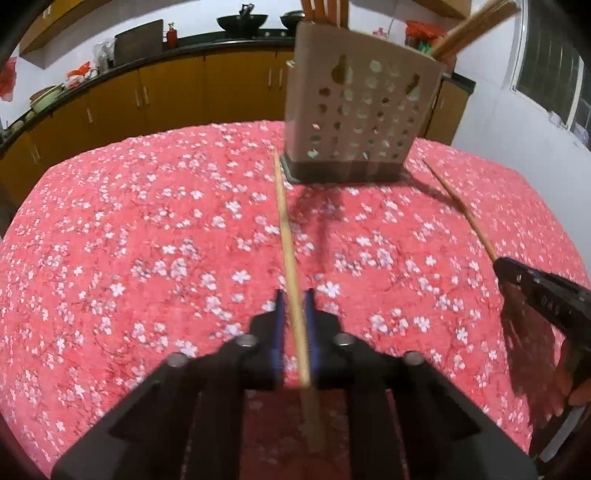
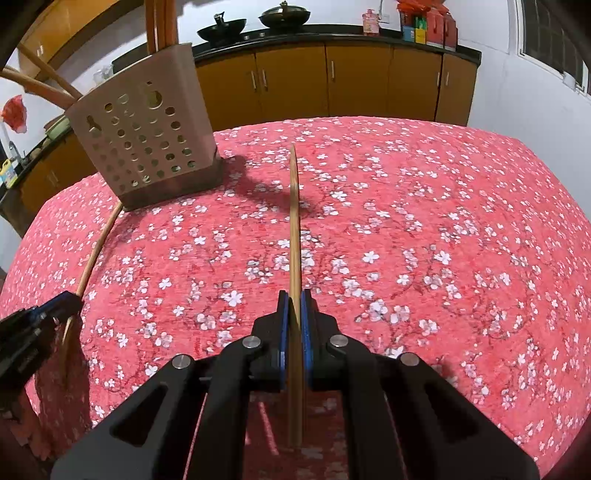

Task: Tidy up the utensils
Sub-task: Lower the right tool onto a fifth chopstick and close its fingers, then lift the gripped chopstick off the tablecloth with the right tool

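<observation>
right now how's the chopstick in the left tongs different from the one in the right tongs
The left chopstick has its far tip at the holder's base; the right chopstick points past the holder, tip clear of it. The left looks round, the right flatter. Both are wood, each clamped in shut tongs, left and right.

A home kitchen: behind the tabletop [image 2: 406, 221] with its red blossom-print cloth runs a dark counter [image 2: 332, 33] over yellow-brown cupboard doors [image 2: 358, 81], two black woks [image 2: 221, 27] on it, a window [image 2: 554, 40] to its right.

bg: red floral cloth [image 2: 406, 221] | orange cabinets [image 2: 362, 81] | woks(?) on counter [image 2: 221, 28]
</observation>
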Motion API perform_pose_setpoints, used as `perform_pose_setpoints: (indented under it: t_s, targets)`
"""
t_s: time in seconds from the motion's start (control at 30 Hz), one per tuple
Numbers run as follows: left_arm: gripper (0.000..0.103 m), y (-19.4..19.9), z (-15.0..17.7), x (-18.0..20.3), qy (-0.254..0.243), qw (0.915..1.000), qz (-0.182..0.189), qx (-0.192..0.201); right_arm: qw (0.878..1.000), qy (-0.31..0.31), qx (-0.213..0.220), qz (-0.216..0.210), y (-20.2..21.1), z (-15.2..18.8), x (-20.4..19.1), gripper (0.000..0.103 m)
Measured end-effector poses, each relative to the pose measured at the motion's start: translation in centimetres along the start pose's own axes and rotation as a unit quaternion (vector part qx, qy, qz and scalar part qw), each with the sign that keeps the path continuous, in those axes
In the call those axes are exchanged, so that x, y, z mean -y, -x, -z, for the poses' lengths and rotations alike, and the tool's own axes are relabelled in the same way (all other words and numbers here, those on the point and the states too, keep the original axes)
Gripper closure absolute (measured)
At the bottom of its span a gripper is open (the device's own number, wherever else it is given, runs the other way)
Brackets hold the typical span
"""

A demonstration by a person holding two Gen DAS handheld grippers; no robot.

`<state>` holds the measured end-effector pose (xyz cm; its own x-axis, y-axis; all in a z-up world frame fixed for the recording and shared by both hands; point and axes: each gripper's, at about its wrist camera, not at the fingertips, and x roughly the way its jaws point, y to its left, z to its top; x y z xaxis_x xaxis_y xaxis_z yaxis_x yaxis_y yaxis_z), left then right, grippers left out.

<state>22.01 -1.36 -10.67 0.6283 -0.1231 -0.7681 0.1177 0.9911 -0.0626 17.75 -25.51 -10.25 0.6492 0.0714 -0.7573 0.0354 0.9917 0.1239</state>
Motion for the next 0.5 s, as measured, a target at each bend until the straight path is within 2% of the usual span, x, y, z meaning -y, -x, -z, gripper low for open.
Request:
perform_pose_setpoints:
  t_s: [0.27,0.5]
  targets:
    - [0.095,0.4,-0.6,-5.3,0.044,0.9982,-0.042,0.004,1.0,0.018,0.0,-0.011,-0.4,-0.2,-1.2,0.096]
    - [0.094,0.2,-0.1,-7.2,0.053,0.9976,-0.046,0.0,0.999,0.034,0.006,-0.002,-0.9,-0.5,-1.9,0.095]
